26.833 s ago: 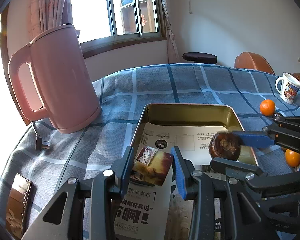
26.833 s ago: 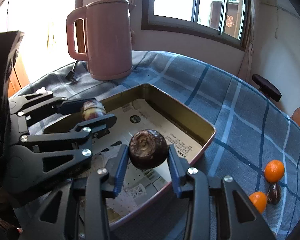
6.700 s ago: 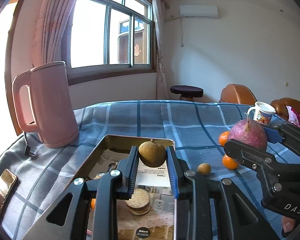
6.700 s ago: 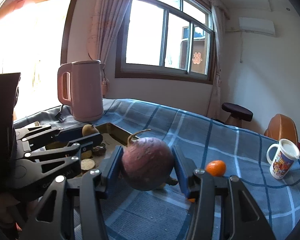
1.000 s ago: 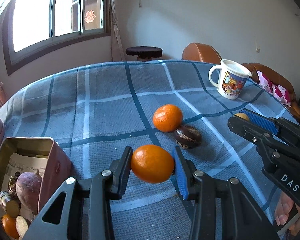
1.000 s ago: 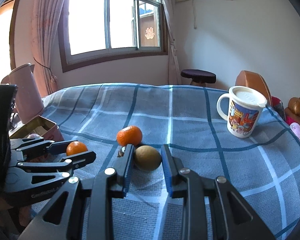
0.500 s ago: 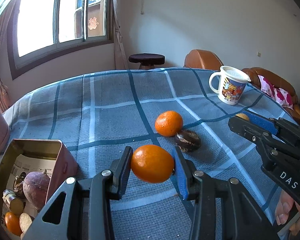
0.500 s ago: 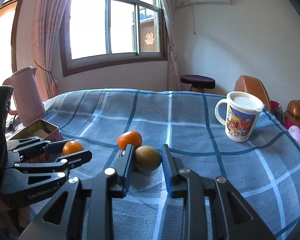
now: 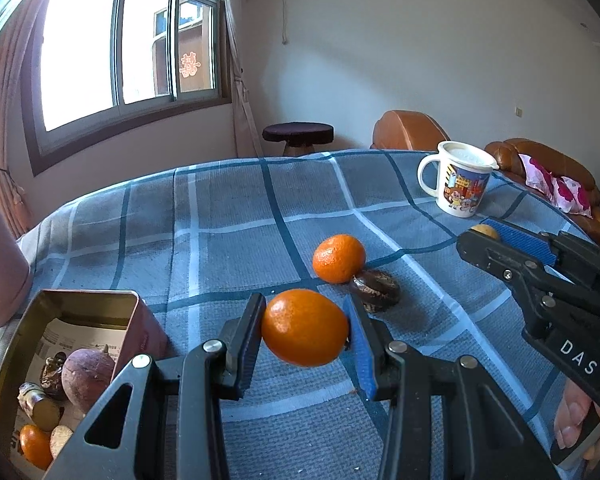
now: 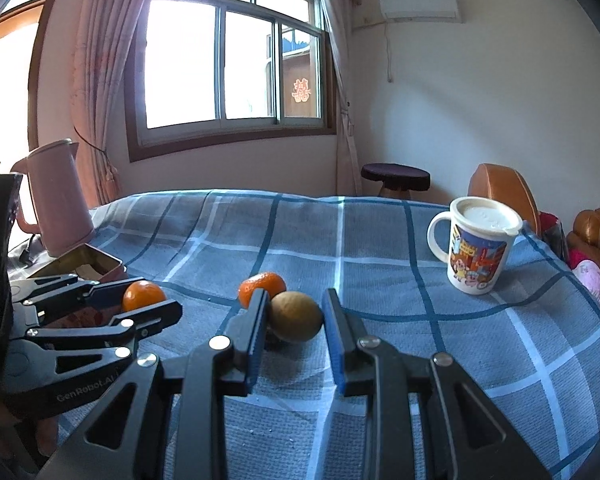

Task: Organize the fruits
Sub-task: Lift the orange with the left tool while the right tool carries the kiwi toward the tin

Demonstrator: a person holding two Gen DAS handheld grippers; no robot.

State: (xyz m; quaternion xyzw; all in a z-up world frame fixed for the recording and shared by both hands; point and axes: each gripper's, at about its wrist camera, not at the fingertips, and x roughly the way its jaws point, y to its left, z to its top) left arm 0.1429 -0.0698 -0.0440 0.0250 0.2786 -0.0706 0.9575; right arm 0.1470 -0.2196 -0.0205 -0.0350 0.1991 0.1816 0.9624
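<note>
My left gripper is shut on an orange and holds it above the blue checked tablecloth; it also shows in the right wrist view. My right gripper is shut on a small brown round fruit, held above the cloth. A second orange lies on the cloth with a dark brown water chestnut touching it. The gold tin box at the lower left holds a purple sweet potato, an orange and other pieces.
A white cartoon mug with a lid stands at the right on the cloth. A pink kettle stands behind the tin at the left. A stool and brown chairs lie beyond the table's far edge.
Both grippers have risen a little with their fruits, so more of the room shows. The tin box has come further into the left wrist view.
</note>
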